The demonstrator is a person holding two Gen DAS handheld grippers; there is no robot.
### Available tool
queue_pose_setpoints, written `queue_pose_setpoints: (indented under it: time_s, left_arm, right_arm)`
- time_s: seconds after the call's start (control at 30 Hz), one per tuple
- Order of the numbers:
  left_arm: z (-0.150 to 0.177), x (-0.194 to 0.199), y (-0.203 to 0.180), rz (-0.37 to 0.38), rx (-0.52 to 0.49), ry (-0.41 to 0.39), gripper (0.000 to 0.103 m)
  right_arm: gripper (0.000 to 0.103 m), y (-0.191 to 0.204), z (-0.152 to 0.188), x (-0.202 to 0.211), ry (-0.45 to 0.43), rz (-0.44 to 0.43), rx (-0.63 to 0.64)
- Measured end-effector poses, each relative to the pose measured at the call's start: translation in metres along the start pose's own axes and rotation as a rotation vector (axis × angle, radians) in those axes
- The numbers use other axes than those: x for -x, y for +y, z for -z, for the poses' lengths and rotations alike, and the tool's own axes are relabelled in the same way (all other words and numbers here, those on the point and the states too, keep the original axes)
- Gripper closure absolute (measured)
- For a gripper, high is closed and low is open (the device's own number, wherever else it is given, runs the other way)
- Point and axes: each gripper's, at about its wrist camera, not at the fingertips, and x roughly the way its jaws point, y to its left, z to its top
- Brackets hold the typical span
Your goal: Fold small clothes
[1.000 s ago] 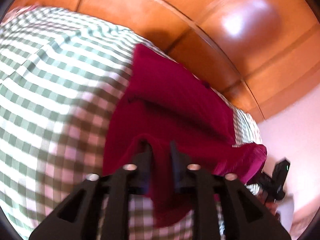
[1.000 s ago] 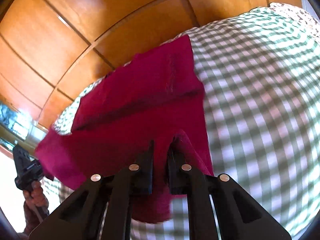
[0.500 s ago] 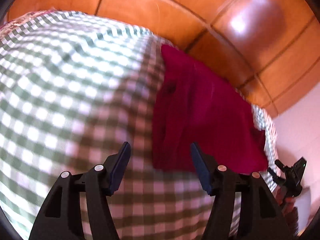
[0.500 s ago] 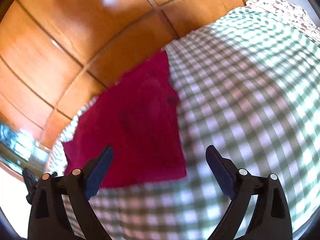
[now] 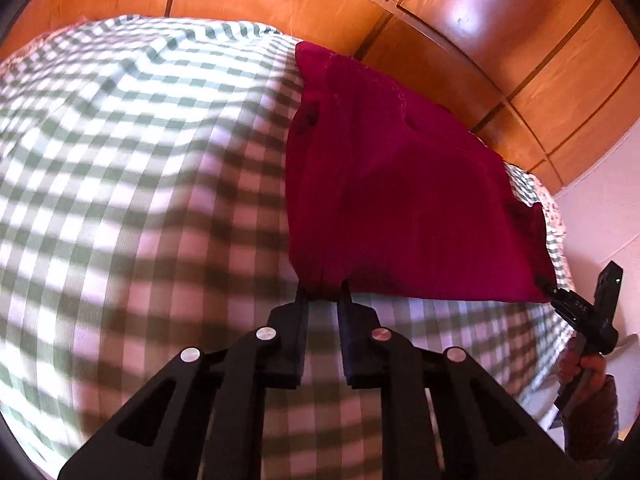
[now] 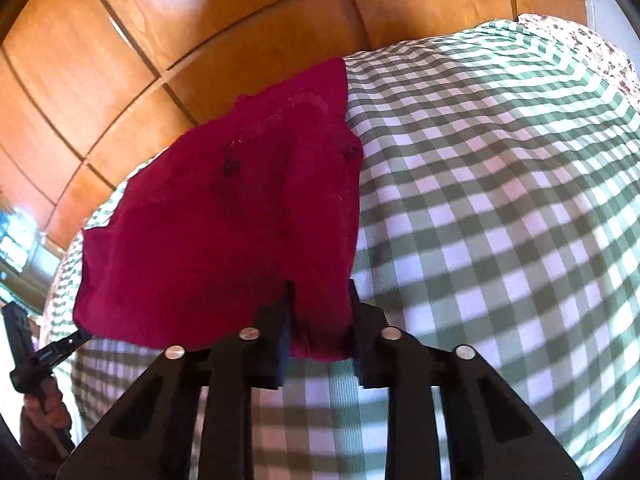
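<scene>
A dark red small garment [image 5: 392, 184] lies folded on a green-and-white checked cloth [image 5: 132, 168]. My left gripper [image 5: 323, 296] is shut on the garment's near left corner. In the right wrist view the same garment [image 6: 224, 232] fills the left middle, and my right gripper [image 6: 320, 304] is closed on its near right corner, with cloth bunched between the fingers. Each gripper shows in the other's view at the garment's far corner: the right gripper in the left wrist view [image 5: 576, 308], the left gripper in the right wrist view [image 6: 48, 352].
Glossy orange wooden panels [image 5: 460, 20] rise behind the checked surface and show in the right wrist view [image 6: 160, 40] too. A flowered fabric edge [image 6: 592, 48] lies at the far right. A pale wall [image 5: 600, 216] stands to the right.
One second ago both grippers held the garment; half a second ago both were open and drawn back from it. Now both have moved in and closed on its near corners.
</scene>
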Motion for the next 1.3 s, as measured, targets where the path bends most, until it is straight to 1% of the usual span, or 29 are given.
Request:
queue_pose_setpoints:
  time_s: [0.17, 0.27, 0.33, 0.37, 0.43, 0.47, 0.5, 0.53, 0.57, 0.6, 0.67, 0.73, 0.87, 0.93, 1.0, 1.03, 1.07, 1.1, 1.13, 1.17, 1.2, 1.3]
  left_arm:
    - [0.036, 0.016, 0.004, 0.050, -0.001, 0.040, 0.091]
    - [0.063, 0.030, 0.001, 0.084, -0.040, 0.074, 0.090]
    - [0.073, 0.036, -0.003, 0.102, -0.074, 0.093, 0.090]
    - [0.077, 0.041, -0.004, 0.100, -0.090, 0.096, 0.087]
    - [0.079, 0.050, -0.001, 0.093, -0.093, 0.086, 0.086]
    - [0.078, 0.056, 0.004, 0.097, -0.089, 0.071, 0.080]
    - [0.075, 0.063, 0.010, 0.094, -0.071, 0.039, 0.073]
    - [0.070, 0.066, 0.015, 0.085, -0.047, 0.010, 0.060]
    - [0.064, 0.068, 0.018, 0.083, -0.031, -0.012, 0.058]
    - [0.055, 0.068, 0.020, 0.077, -0.023, -0.033, 0.058]
    - [0.038, 0.063, 0.020, 0.049, -0.020, -0.060, 0.058]
    - [0.021, 0.052, 0.011, 0.031, -0.035, -0.070, 0.058]
    - [-0.002, 0.030, -0.003, 0.004, -0.065, -0.069, 0.053]
    - [-0.010, 0.018, -0.015, 0.001, -0.073, -0.066, 0.053]
    - [-0.014, 0.010, -0.024, -0.001, -0.088, -0.062, 0.055]
    - [-0.015, 0.007, -0.027, -0.002, -0.099, -0.056, 0.058]
    - [-0.016, 0.004, -0.030, -0.004, -0.109, -0.050, 0.076]
    - [-0.016, 0.001, -0.033, -0.017, -0.126, -0.040, 0.083]
    - [-0.015, 0.001, -0.034, -0.033, -0.137, -0.045, 0.093]
    - [-0.012, 0.004, -0.035, -0.042, -0.147, -0.058, 0.095]
    - [-0.009, 0.010, -0.035, -0.036, -0.152, -0.073, 0.095]
    - [0.001, 0.030, -0.031, -0.010, -0.147, -0.110, 0.096]
  right_arm:
    - [0.083, -0.002, 0.032, 0.030, 0.044, 0.002, 0.041]
    - [0.083, -0.005, 0.049, 0.044, 0.076, 0.016, 0.060]
    - [0.083, -0.010, 0.059, 0.052, 0.105, 0.015, 0.064]
    - [0.083, -0.010, 0.063, 0.055, 0.113, 0.015, 0.070]
    - [0.083, -0.010, 0.066, 0.060, 0.119, 0.017, 0.083]
    - [0.080, -0.009, 0.065, 0.062, 0.112, 0.022, 0.087]
    - [0.076, -0.009, 0.064, 0.065, 0.100, 0.025, 0.089]
    - [0.068, -0.008, 0.060, 0.066, 0.085, 0.027, 0.087]
    - [0.058, -0.006, 0.055, 0.067, 0.064, 0.027, 0.082]
    - [0.055, -0.005, 0.050, 0.067, 0.047, 0.036, 0.078]
    - [0.055, 0.000, 0.037, 0.063, 0.013, 0.055, 0.080]
    - [0.055, 0.002, 0.027, 0.057, -0.006, 0.078, 0.079]
    - [0.055, 0.002, 0.003, 0.035, -0.031, 0.100, 0.059]
    - [0.055, 0.004, -0.006, 0.025, -0.038, 0.107, 0.051]
    - [0.055, 0.005, -0.012, 0.019, -0.042, 0.098, 0.037]
    - [0.055, 0.007, -0.014, 0.015, -0.039, 0.085, 0.035]
    - [0.055, 0.009, -0.015, 0.014, -0.036, 0.087, 0.043]
    - [0.067, 0.012, -0.015, 0.013, -0.032, 0.087, 0.057]
    - [0.084, 0.015, -0.013, 0.014, -0.024, 0.085, 0.072]
    - [0.091, 0.018, -0.011, 0.016, -0.018, 0.094, 0.096]
    - [0.094, 0.020, -0.008, 0.020, -0.018, 0.096, 0.116]
    - [0.095, 0.024, 0.001, 0.037, -0.023, 0.074, 0.138]
